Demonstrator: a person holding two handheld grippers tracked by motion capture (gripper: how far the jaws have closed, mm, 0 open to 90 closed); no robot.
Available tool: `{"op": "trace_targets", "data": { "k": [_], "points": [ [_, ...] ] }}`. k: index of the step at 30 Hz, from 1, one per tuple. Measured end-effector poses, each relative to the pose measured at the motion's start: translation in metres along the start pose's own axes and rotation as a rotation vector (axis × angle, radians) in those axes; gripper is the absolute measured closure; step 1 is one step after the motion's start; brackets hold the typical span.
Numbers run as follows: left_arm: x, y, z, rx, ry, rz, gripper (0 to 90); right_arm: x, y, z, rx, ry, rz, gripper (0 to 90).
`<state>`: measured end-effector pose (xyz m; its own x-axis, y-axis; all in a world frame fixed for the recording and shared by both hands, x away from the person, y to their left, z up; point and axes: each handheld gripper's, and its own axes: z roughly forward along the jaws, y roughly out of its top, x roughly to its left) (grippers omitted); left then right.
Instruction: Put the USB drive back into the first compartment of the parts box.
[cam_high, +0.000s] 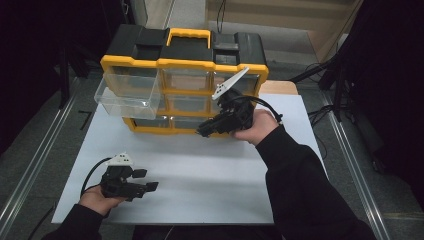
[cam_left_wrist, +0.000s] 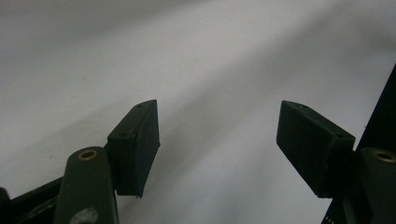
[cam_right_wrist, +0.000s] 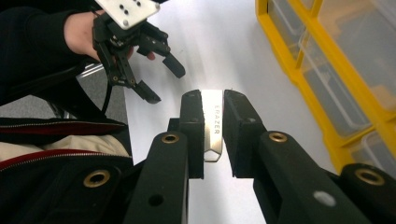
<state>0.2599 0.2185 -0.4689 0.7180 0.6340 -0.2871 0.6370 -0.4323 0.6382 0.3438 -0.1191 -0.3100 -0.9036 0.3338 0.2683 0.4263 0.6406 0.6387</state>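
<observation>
In the high view, a yellow and black drawer cabinet (cam_high: 185, 80) stands at the upper middle of the frame on the far part of a white table (cam_high: 210, 175), with a yellow handle (cam_high: 188, 36) on its black top. Its upper left clear drawer (cam_high: 129, 92) is pulled out toward the person and looks empty. The right gripper (cam_high: 206, 130) sits at the centre of the frame, just in front of the cabinet's lower right corner, held by the right hand (cam_high: 257, 126); its jaws point toward the left of the frame, and from here I cannot tell what is between them. The left gripper (cam_high: 147, 181) lies in the lower left of the frame, low over the table and well apart from the cabinet, held by the left hand (cam_high: 97, 199), its jaws spread apart with nothing between them. In the left gripper view, the two black jaws rise from the lower corners, set wide, with bare white table (cam_left_wrist: 187, 60) between and beyond them. In the right gripper view, the jaws stand narrow at the centre, clamped on a thin flat shiny metal strip (cam_right_wrist: 213, 123) with lettering along it. The left gripper (cam_right_wrist: 163, 81) shows in the upper left, jaws apart, and the cabinet's (cam_right_wrist: 299, 60) yellow frame runs down the right edge.
</observation>
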Motion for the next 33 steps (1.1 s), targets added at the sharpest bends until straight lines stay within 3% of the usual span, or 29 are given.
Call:
{"op": "trace_targets", "data": {
  "k": [33],
  "points": [
    [0.000, 0.000, 0.000, -0.002, -0.008, 0.000, 31.2, 0.002, 0.075, -0.025, -0.029, -0.003, -0.053, 76.5]
  ]
}}
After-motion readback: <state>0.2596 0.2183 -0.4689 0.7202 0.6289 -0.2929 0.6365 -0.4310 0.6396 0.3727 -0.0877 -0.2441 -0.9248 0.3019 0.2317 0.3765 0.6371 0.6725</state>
